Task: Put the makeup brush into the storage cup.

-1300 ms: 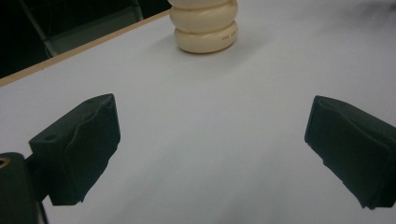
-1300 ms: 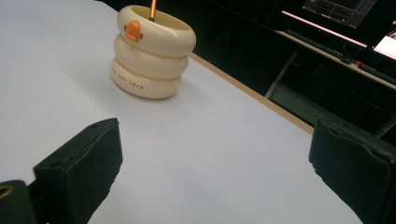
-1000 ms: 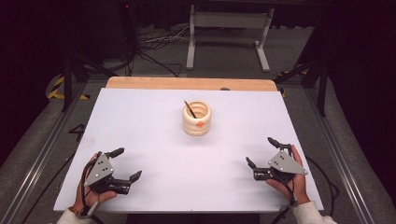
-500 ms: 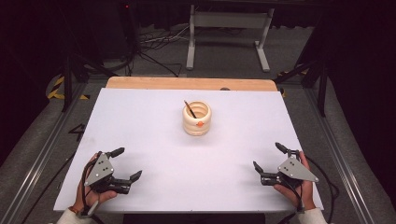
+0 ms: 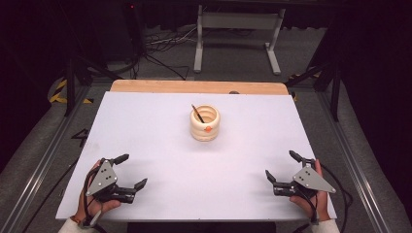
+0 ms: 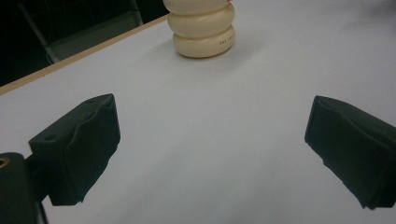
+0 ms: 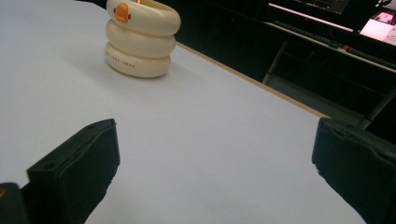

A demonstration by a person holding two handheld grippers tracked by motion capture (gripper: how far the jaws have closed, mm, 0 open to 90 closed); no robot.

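Your high view hangs above your side of the white-topped counter (image 5: 160,145), looking forward and down across it to the dark floor beyond. Each gripper view sits low, just over the counter, looking out between its own wide-apart black jaws. All three views share the cream ring-stacked ceramic cup (image 5: 204,124) (image 6: 203,28) (image 7: 140,39), seen from opposite sides.

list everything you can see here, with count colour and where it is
holder: 1, cream, ringed, orange mark on its side, middle of the table
stick: 1, dark, leaning inside the holder
table: 1, white top with a wooden far edge
frame: 1, grey metal, on the floor beyond the table
cables: several, dark, floor behind the table
left claw: 1, black, open, near left corner
right claw: 1, black, open, near right corner
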